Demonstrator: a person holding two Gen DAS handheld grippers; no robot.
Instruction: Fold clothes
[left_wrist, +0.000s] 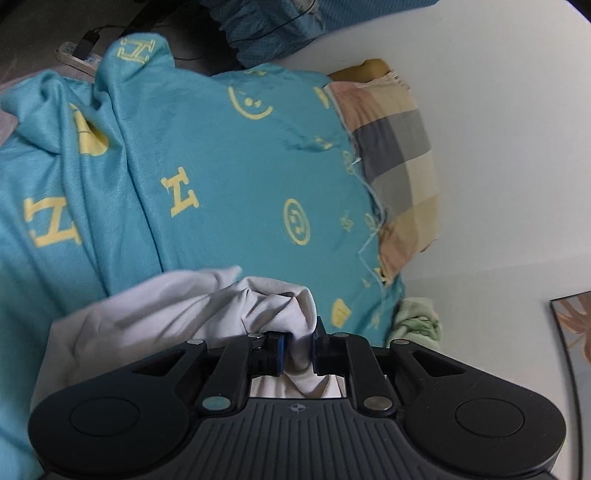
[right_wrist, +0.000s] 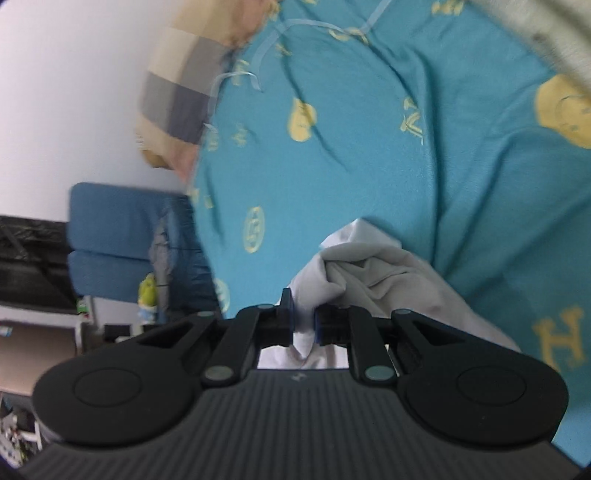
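Left gripper (left_wrist: 298, 347) and right gripper (right_wrist: 303, 325) are each clamped on a bunched edge of the white garment (left_wrist: 155, 306), held above the teal bedspread (left_wrist: 236, 177), likely to spread it for folding.

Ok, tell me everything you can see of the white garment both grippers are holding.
The white garment is soft, matte, cotton-like cloth, plain and unprinted, crumpled into loose folds. It lies over the turquoise bedsheet with yellow letters and smiley prints. The left gripper pinches a bunched edge between its blue-padded jaws; the right gripper is shut on another bunch. Cloth hangs below both jaws. Its full shape, sleeves and collar are not visible.
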